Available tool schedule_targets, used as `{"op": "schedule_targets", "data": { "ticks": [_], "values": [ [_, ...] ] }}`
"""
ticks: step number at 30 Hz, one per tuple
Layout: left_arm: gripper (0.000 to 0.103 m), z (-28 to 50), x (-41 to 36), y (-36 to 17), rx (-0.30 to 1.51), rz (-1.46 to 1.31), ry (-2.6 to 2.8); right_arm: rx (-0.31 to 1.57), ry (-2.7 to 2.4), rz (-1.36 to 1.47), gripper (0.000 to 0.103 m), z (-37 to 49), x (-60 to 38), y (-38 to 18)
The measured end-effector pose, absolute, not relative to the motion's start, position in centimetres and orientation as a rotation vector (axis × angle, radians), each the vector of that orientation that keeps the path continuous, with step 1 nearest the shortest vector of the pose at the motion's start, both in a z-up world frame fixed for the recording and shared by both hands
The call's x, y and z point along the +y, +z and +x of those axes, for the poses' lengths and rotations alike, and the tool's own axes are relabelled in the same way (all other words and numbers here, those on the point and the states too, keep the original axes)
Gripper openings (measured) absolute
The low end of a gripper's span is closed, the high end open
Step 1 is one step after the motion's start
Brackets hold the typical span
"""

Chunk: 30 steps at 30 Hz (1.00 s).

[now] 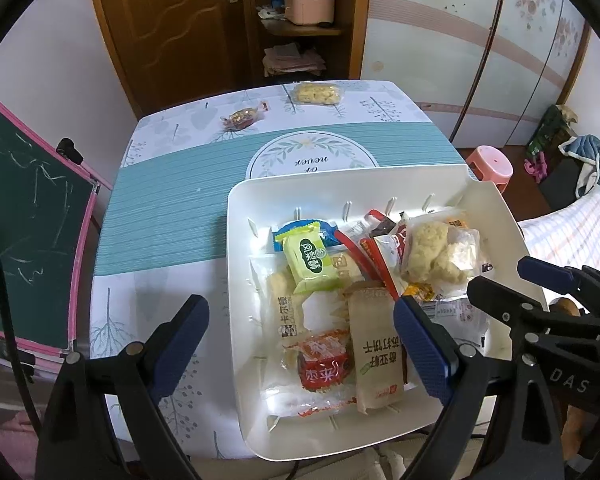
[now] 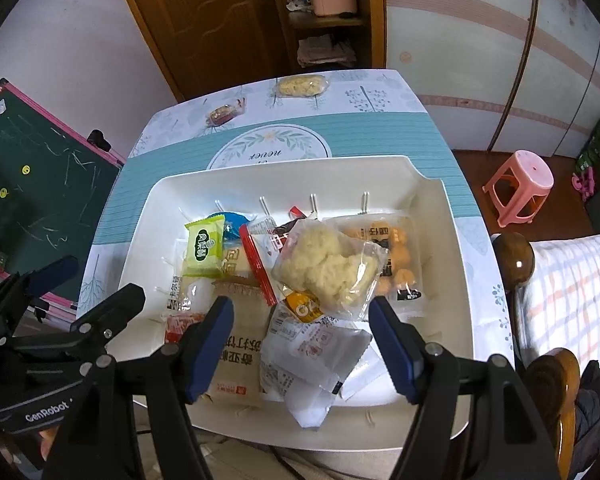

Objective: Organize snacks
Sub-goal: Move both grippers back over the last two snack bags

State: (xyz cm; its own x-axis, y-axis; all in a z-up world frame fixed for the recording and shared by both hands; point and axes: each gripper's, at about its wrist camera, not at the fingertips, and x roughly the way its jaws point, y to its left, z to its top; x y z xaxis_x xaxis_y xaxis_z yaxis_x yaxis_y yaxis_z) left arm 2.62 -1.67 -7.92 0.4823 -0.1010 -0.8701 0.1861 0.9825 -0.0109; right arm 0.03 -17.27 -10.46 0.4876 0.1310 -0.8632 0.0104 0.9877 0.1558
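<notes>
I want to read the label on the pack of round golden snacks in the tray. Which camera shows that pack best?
The right wrist view: the pack of golden balls lies mostly exposed at the white tray's right side. In the left wrist view I cannot pick it out.

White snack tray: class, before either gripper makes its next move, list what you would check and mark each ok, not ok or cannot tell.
1. Left gripper jaws open, nothing between the pads: ok.
2. Right gripper jaws open, nothing gripped: ok.
3. White tray lies flat on the table: ok.
4. All snacks are in the tray: not ok; a red-and-gold candy and a clear pack of yellow puffs lie at the far edge of the table.
5. Packets in the tray lie sorted: not ok, they overlap in a heap.
6. Far snacks within reach: cannot tell.
</notes>
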Motion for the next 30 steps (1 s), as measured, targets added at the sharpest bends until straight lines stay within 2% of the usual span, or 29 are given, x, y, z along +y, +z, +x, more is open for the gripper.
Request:
{"op": "schedule_targets", "data": {
  "ticks": [17, 23, 27, 30],
  "values": [
    [0.093, 2.5, -1.1, -6.6, 0.987, 0.071, -0.207, 1.003, 0.131, 0.196, 0.070, -0.4, -17.5, -9.6],
    [0.093, 3.3, -0.7, -6.0, 0.962, 0.068, -0.230, 1.044, 0.147, 0.206, 0.070, 0.7, -17.6, -10.3],
    [0.093, 5.3, -0.4, -5.5, 1.022, 0.092, -0.290, 1.017, 0.165, 0.140, 0.070, 1.8, -17.0, -8.9],
    [0.093, 7.5, 0.1, -2.9, 0.966, 0.155, -0.280, 0.968, 0.185, 0.059, 0.070, 3.4, -16.6, -6.1]
  ]
}}
